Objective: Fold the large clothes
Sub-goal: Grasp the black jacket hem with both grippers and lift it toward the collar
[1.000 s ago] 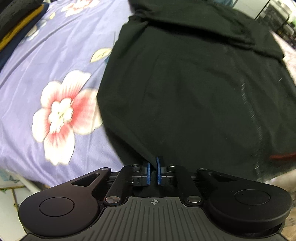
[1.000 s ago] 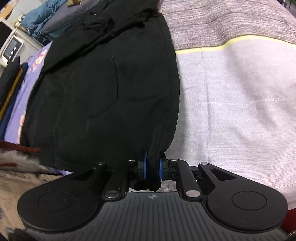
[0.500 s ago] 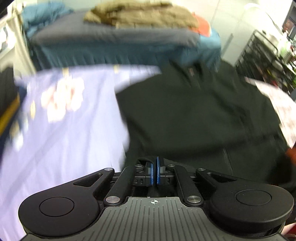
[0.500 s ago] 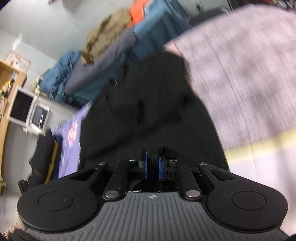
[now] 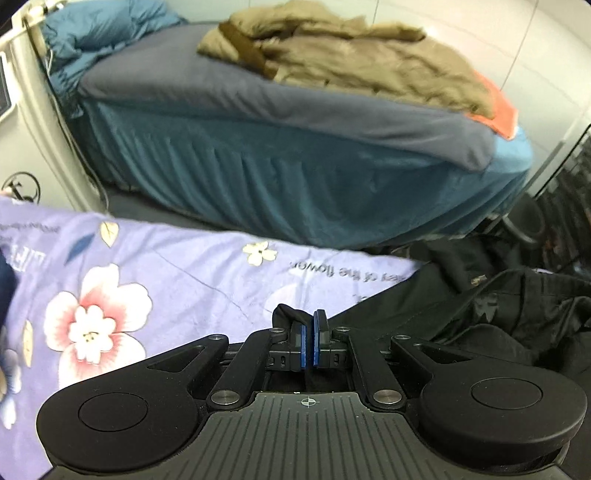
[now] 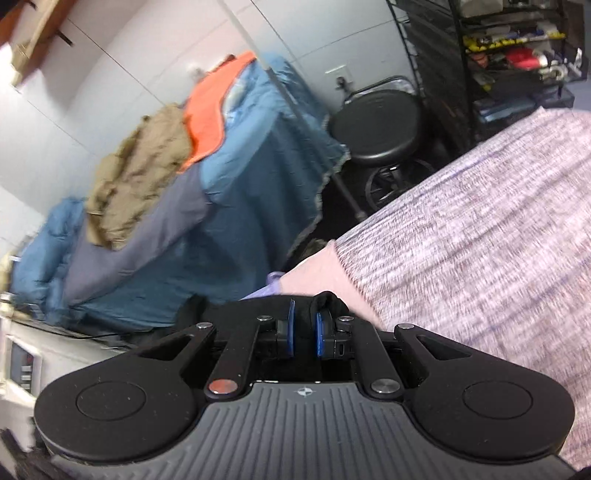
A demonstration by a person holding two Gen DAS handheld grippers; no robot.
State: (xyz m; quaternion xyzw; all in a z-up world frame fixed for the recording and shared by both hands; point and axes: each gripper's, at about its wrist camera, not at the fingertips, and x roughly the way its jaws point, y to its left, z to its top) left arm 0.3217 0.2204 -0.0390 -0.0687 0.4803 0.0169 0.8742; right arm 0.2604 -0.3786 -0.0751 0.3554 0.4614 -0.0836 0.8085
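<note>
Left wrist view: the left gripper [image 5: 307, 345] has its blue-padded fingers [image 5: 302, 347] pressed almost together, pinching a small fold of the black fabric garment [image 5: 480, 317]. The rest of the garment lies crumpled to the right, spread over the lilac bedsheet printed with pink and white flowers [image 5: 147, 280]. Beyond the sheet stands a second bed with a teal pleated skirt [image 5: 295, 177], topped by a grey blanket [image 5: 258, 96], a rumpled tan coat [image 5: 351, 55] and an orange cloth [image 5: 496, 110]. A blue quilt [image 5: 103, 33] sits at its far left end.

Right wrist view: the right gripper [image 6: 304, 332] holds a bunch of the same black garment [image 6: 327, 298] between its blue pads, which sit a little apart around the cloth. Only that small bunch of the garment shows here. This view alone shows a pink-and-white heathered blanket [image 6: 480, 240] filling the right side, a round black stool [image 6: 380, 125] and a black wire shelf rack of clutter [image 6: 517, 48]. The teal-skirted bed [image 6: 240, 206] appears tilted on the left, with the tan coat [image 6: 140, 173] and orange cloth [image 6: 210, 110] on top. The flowered sheet shows only as a lilac sliver.
</note>
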